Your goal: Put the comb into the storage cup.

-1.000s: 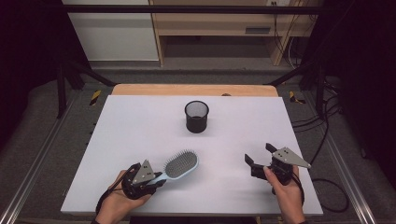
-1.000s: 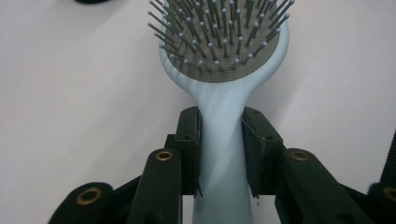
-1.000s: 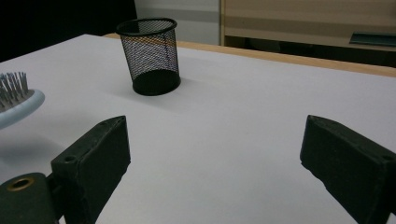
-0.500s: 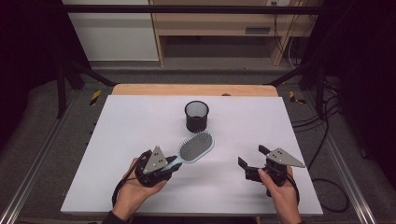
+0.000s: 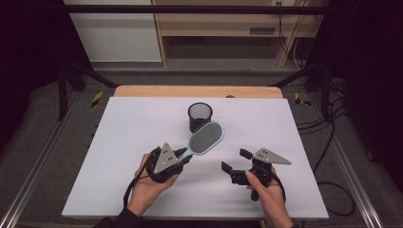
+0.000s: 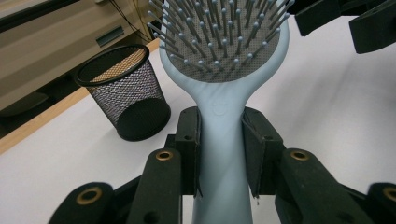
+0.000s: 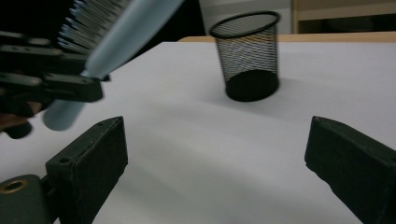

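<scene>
Hairbrush, pale blue with grey bristle pad facing up, is clamped by its handle between both jaws of the left gripper and held clear above the white table, head pointing toward the black mesh cup, which stands upright on the table just beyond it. Right gripper hovers near the table's front right, jaws wide apart and holding nothing, well apart from brush and cup.

1 hairbrush, 1 mesh cup, 2 grippers: left gripper, right gripper
</scene>
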Motion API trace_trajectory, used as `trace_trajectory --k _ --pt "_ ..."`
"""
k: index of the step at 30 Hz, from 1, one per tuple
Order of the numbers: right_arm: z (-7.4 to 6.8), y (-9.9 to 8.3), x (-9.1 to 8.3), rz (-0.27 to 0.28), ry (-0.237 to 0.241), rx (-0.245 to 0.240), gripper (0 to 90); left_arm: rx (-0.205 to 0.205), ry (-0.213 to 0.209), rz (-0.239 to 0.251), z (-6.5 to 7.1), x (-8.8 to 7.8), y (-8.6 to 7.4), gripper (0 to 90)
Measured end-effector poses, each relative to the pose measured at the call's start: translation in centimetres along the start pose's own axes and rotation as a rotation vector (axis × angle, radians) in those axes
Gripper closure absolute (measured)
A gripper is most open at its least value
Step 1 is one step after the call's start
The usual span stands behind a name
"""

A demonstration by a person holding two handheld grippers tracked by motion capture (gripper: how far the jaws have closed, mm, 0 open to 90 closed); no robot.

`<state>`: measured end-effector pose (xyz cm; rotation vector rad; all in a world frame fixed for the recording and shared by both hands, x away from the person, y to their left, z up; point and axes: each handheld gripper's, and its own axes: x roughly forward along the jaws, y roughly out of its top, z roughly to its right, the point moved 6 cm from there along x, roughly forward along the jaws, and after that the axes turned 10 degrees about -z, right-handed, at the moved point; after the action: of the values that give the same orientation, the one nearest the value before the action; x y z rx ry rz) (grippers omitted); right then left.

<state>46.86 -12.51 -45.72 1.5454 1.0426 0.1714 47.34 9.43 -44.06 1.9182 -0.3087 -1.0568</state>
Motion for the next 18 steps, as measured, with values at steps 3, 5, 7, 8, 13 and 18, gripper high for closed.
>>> trace_trajectory --k 3,5,7,8,13,18 --pt "-0.7 0.4 0.5 -0.002 0.031 0.008 5.7 0.002 -0.005 0.001 0.2 0.1 -0.1 69.7" --pt "-1.4 0.9 1.1 0.003 0.064 0.027 5.6 -0.003 -0.010 0.006 0.3 0.0 -0.2 69.7" --pt "-2.2 1.4 1.7 0.010 0.097 0.043 5.5 -0.008 -0.013 0.013 0.3 -0.1 -0.3 69.7" --pt "-2.7 1.6 2.0 0.012 0.116 0.050 5.2 -0.008 -0.011 0.014 0.3 -0.2 -0.4 69.7" --pt "-5.0 3.4 3.6 0.013 0.182 0.065 5.2 -0.015 -0.005 0.032 0.0 -0.6 -0.2 69.7" --pt "-6.1 4.7 4.5 0.017 0.222 0.104 5.1 -0.005 -0.009 0.050 0.2 -0.9 0.3 69.7"
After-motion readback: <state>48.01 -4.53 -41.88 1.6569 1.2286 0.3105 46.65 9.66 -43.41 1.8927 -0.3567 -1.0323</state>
